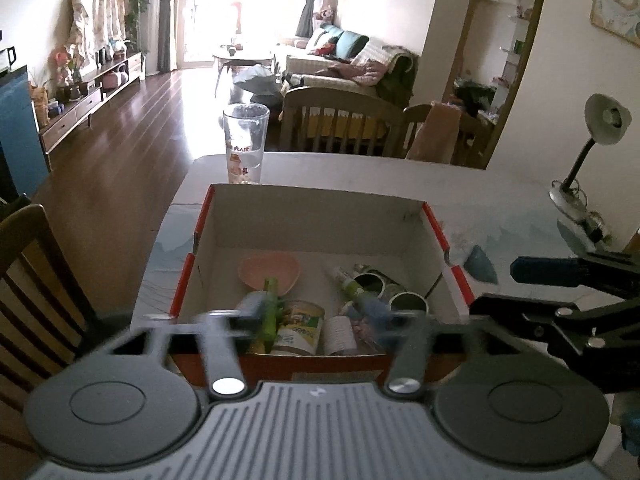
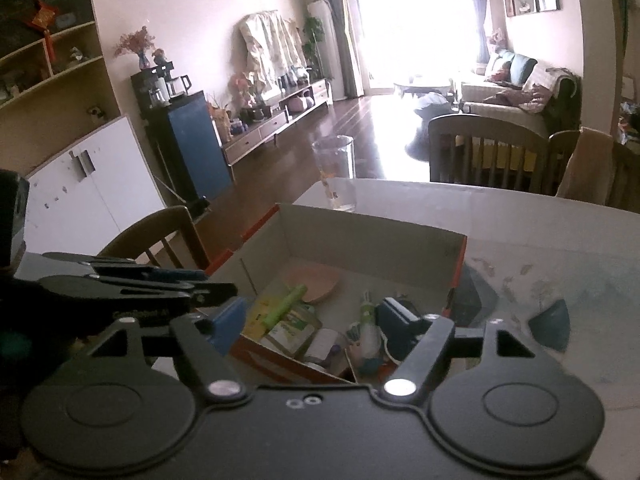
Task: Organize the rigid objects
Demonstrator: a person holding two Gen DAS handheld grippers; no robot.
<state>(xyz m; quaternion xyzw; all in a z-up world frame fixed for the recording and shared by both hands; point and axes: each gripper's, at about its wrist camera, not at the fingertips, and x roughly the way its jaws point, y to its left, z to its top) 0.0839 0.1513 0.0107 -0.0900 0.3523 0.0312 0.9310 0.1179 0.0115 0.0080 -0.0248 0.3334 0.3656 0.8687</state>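
Note:
An open cardboard box [image 1: 320, 216] with red edges sits on the table and holds a pink dish [image 1: 269, 273], a green tube [image 1: 270, 312], a labelled can [image 1: 300, 326], a white tube [image 1: 348, 284] and dark round lids [image 1: 370, 282]. My left gripper [image 1: 316, 312] is open and empty over the box's near edge, its fingers blurred. My right gripper [image 2: 316, 320] is open and empty above the same box [image 2: 360, 228]; it also shows at the right of the left wrist view [image 1: 568, 276]. The pink dish [image 2: 316, 280] and green tube [image 2: 286, 304] show there too.
A tall clear glass [image 1: 245, 142] stands on the table behind the box. A desk lamp [image 1: 588, 152] stands at the table's right edge. Wooden chairs stand at the left [image 1: 36, 280] and far side [image 1: 340, 120]. A blue-grey piece [image 1: 482, 264] lies right of the box.

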